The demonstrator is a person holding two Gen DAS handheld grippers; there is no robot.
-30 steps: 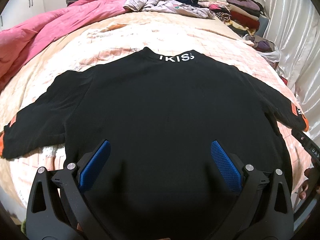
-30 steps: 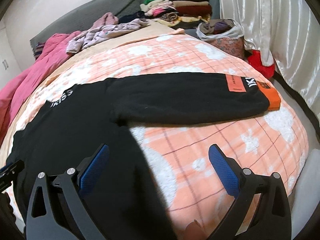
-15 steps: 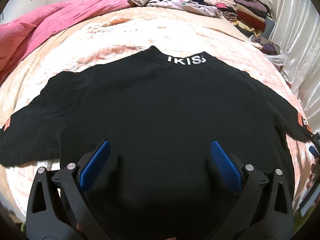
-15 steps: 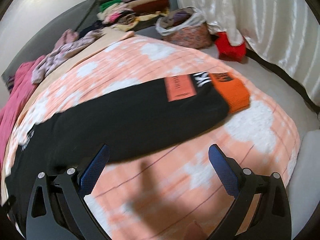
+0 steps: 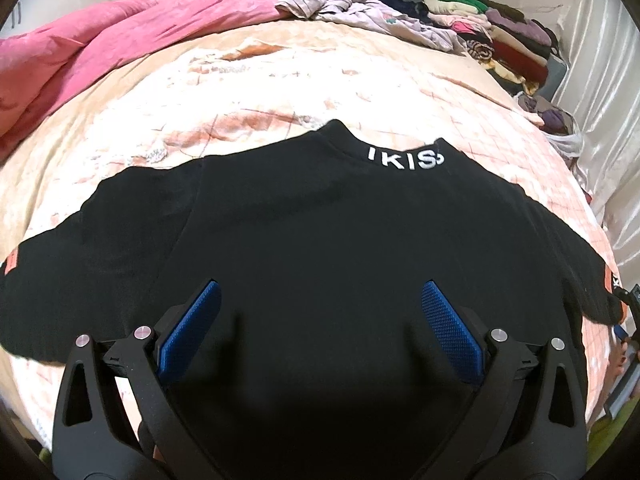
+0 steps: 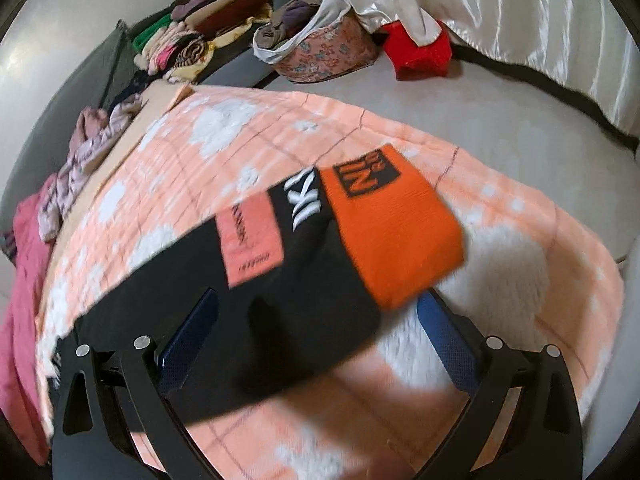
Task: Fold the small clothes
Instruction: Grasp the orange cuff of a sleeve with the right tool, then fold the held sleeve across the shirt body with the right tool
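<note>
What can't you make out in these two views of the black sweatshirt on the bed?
- Left wrist view: the black sweatshirt's hem, hidden behind the left gripper.
- Right wrist view: small print on the pink sleeve patch, motion-blurred.
- Right wrist view: sweatshirt body, cut off by the frame edge.

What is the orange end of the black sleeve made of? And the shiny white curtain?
The orange cuff on the black sweatshirt sleeve looks like ribbed knit, probably cotton or a blend: fine lines run across it and it is matte. The white curtain looks like satin, likely synthetic, from its glossy folds.
</note>
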